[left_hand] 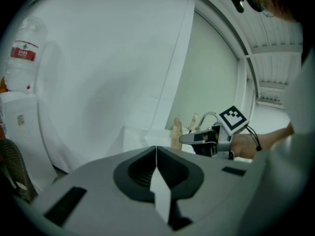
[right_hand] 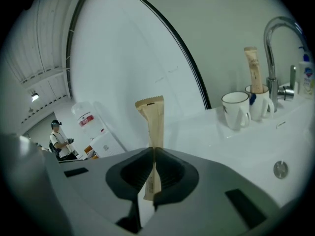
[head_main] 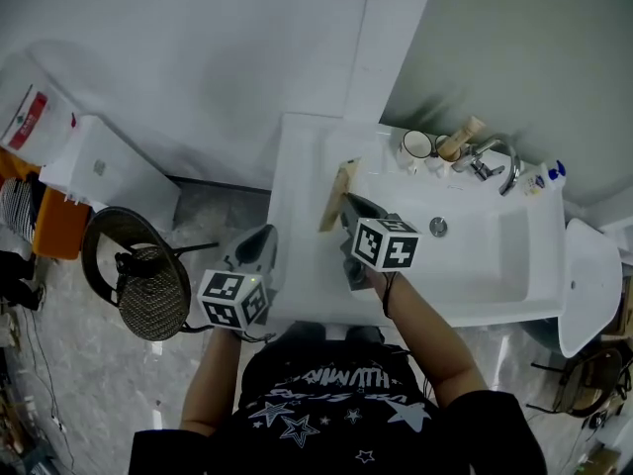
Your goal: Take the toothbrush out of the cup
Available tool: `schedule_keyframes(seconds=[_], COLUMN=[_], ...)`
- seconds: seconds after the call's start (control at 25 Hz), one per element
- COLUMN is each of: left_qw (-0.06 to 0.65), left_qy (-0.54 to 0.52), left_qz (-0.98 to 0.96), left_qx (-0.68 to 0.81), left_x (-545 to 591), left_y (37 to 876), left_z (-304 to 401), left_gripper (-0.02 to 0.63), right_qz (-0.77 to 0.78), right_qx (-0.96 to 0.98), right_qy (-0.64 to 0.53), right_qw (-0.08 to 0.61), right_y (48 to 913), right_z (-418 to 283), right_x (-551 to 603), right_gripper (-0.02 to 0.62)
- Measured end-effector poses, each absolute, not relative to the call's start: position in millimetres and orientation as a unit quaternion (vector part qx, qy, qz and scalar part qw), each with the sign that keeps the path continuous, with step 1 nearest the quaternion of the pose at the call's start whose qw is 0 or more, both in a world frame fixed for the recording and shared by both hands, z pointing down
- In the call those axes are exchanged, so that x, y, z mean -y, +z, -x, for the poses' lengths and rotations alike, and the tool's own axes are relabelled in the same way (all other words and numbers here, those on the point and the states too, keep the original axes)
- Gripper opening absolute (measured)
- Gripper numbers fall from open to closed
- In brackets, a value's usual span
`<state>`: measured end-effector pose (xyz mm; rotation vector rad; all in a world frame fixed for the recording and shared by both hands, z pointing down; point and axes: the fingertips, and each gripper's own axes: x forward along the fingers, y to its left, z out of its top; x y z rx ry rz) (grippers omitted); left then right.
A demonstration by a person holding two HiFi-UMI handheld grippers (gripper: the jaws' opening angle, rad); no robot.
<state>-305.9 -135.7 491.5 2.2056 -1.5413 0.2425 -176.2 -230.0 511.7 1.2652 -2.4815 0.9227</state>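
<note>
A toothbrush in a tan paper wrapper [right_hand: 153, 124] stands upright between the jaws of my right gripper [right_hand: 153, 154], which is shut on it. From the head view the same wrapped toothbrush [head_main: 338, 194] sticks out of the right gripper [head_main: 348, 208] over the sink's left counter [head_main: 297, 166]. Two white cups [right_hand: 236, 109] stand by the faucet [right_hand: 275, 38]; the farther cup [right_hand: 261, 103] holds another wrapped toothbrush [right_hand: 253, 70]. My left gripper [head_main: 259, 245] hangs off the counter's left edge, its jaws [left_hand: 156, 154] shut with nothing in them.
The white sink basin [head_main: 495, 265] with its drain [head_main: 438, 227] lies right of the right gripper. Small bottles [head_main: 549, 173] stand by the faucet. A water dispenser [head_main: 94, 166] and a round wicker stool [head_main: 148, 280] are on the floor at left. A person [right_hand: 59, 141] stands far off.
</note>
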Motion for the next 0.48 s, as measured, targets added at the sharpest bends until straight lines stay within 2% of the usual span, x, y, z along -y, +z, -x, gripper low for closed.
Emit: schedule_keyframes(seconds=[0.48], left_qw=[0.233], left_qy=[0.099], left_qz=[-0.792], left_qx=[0.555], left_x=[131.2], left_y=[511.7], left_z=[333.9], left_gripper=[0.018], right_qz=[-0.398], right_qx=[0.83], right_qy=[0.372], right_qw=[0.125], right_y=[551.1], right_z=[232.0], right_x=[204.8], right_gripper=[0.029])
